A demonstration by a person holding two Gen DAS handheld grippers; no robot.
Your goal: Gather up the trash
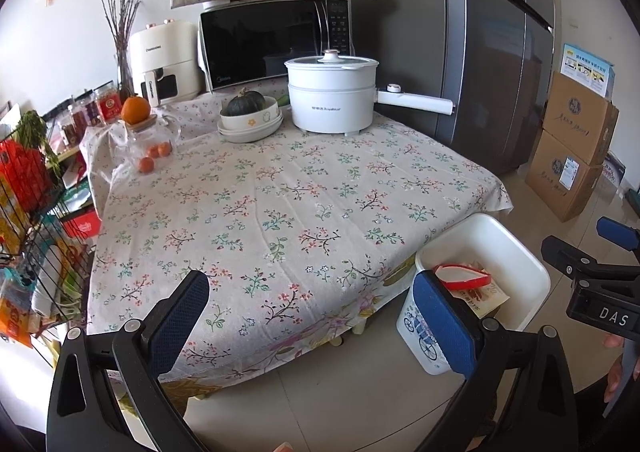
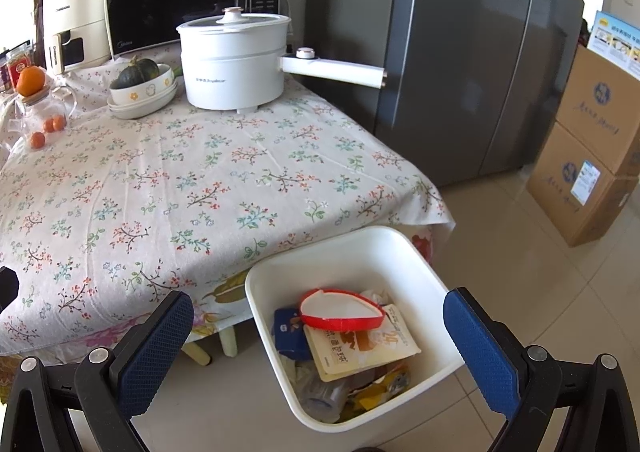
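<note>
Hovering above the white trash bin (image 2: 372, 248), the right gripper (image 2: 320, 356) is showing its jaws spread wide and gripping nothing, while the left gripper (image 1: 316, 316) is hanging over the floral bench (image 1: 280, 188) with jaws equally wide. The bin is standing on the floor at the bench's 5 o'clock corner, holding a red-rimmed lid (image 2: 340, 310), a tan snack pouch (image 2: 360, 344) and other wrappers.
</note>
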